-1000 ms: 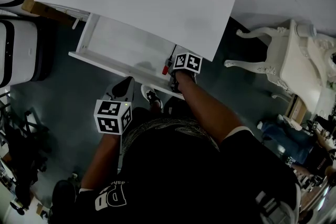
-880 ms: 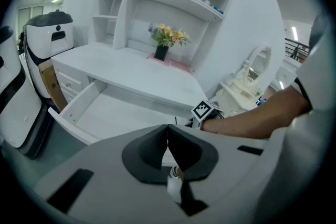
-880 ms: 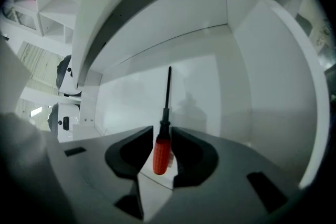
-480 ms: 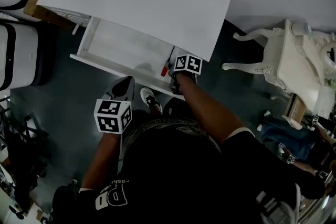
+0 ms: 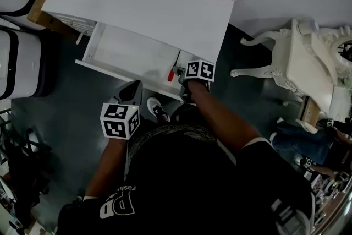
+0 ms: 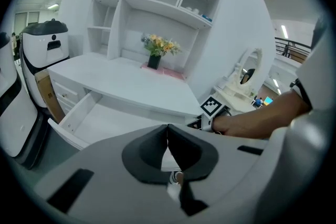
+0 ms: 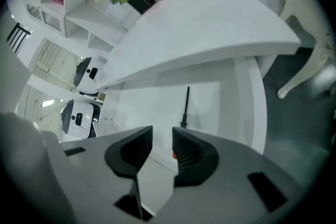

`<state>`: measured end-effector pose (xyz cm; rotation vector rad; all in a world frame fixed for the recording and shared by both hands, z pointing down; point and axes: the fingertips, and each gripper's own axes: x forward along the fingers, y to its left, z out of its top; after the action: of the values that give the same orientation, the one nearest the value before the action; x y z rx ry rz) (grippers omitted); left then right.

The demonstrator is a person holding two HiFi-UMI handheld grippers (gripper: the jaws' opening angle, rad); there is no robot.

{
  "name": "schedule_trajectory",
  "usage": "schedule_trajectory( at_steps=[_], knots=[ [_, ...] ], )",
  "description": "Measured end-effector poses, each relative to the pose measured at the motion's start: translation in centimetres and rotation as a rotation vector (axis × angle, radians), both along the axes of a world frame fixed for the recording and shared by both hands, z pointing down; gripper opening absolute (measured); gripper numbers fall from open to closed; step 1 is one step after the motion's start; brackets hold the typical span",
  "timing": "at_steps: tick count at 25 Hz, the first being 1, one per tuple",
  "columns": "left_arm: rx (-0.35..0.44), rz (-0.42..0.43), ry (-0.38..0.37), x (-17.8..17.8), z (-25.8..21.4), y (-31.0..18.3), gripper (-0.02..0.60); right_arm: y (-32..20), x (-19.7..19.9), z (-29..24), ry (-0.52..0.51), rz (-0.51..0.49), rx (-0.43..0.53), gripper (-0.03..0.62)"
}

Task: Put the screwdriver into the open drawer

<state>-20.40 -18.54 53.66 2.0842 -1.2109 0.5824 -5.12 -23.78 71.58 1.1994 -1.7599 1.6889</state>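
Over the right end of the drawer (image 7: 247,97): right gripper (image 7: 161,139), jaws opening wide, nothing between them. Screwdriver (image 7: 186,105) lying loose on the drawer floor just past the pads, red handle end nearest. Could clip that handle with a pad if pulled back sloppy and flick it out over the front edge, or knock the desk (image 7: 220,18) lip above. Forearm stretched forward, tilted steeply down. Left gripper (image 6: 167,134) hanging low before the drawer, jaws closed, empty.
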Motion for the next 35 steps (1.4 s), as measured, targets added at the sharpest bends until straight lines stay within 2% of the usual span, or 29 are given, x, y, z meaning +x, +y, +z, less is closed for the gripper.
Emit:
schedule_trajectory(
  at_steps=[6, 10, 15, 18, 23, 29, 35],
  knots=[
    [0.031, -0.008, 0.010, -0.2, -1.0, 0.4, 0.015, 0.5, -0.5, -4.4, -0.049, -0.020, 0.091, 0.098],
    [0.071, -0.003, 0.019, -0.3, -2.4, -0.1, 0.015, 0.6, -0.8, -7.7, -0.079, -0.027, 0.167, 0.052],
    [0.086, 0.039, 0.027, 0.6, -3.3, 0.6, 0.015, 1.6, -1.2, -11.0, -0.115, -0.013, 0.239, 0.012],
    [0.085, 0.068, 0.041, 1.2, -3.7, 1.2, 0.015, 2.4, -1.5, -12.6, -0.140, -0.015, 0.286, 0.011],
    [0.107, 0.117, 0.039, 2.2, -4.6, 1.3, 0.015, 3.1, -2.0, -17.3, -0.205, -0.045, 0.432, 0.009],
    [0.150, 0.123, 0.070, 3.4, -7.2, 2.1, 0.015, 5.3, -0.7, -22.3, -0.140, -0.173, 0.605, 0.009],
    [0.186, 0.107, 0.086, 4.6, -9.0, 2.9, 0.015, 6.2, 1.6, -25.8, -0.056, -0.241, 0.750, 0.008]
  ],
)
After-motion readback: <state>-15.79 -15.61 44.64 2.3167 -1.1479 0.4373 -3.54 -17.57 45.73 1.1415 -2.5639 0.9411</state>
